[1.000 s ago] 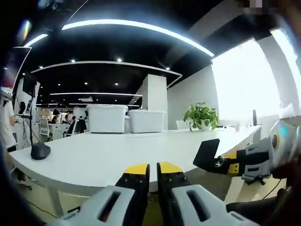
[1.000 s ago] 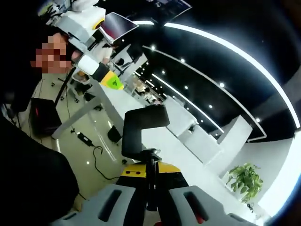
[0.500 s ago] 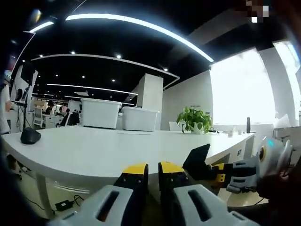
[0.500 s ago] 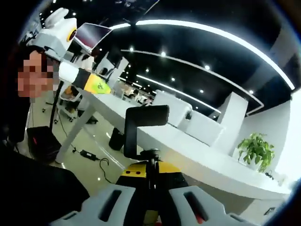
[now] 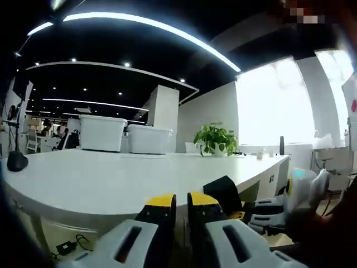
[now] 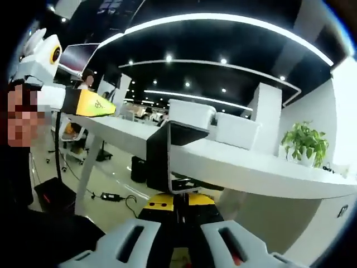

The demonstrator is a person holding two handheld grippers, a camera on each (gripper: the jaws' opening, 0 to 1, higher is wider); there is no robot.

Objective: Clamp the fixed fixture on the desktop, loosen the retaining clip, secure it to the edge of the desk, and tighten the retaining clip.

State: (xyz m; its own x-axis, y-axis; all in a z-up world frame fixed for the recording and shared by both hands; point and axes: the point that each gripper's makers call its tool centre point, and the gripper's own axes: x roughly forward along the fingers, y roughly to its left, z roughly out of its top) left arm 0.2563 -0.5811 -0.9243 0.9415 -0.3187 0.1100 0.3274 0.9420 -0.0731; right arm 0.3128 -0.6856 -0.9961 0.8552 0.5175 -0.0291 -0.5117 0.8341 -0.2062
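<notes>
The black clamp (image 6: 169,153) is held by the right gripper (image 6: 176,207), jaws closed on its screw stem, C-frame standing up above the yellow tips. In the right gripper view the clamp's mouth is brought level w/ the white desk's (image 6: 245,167) edge; top arm seems to lie over the desktop, lower pad just under the edge, but whether the edge is fully inside the mouth can't be told for sure. In the left gripper view the same clamp (image 5: 223,192) is seen low at right, beside the desk (image 5: 111,178) front, carried by the right gripper (image 5: 262,209).

The left gripper (image 5: 177,202) is held w/ jaws nearly closed, a thin gap between yellow tips, nothing grasped.

Progress, as judged: pickup is done; clip appears loosened enough for the mouth to take the edge. Placement on the edge is about under way. Left to do: seat it fully, tighten the clip, probably w/ the left gripper. Two white bins (image 5: 125,137) and a plant (image 5: 215,138) are seen far back on the desk, well apart from the work.
</notes>
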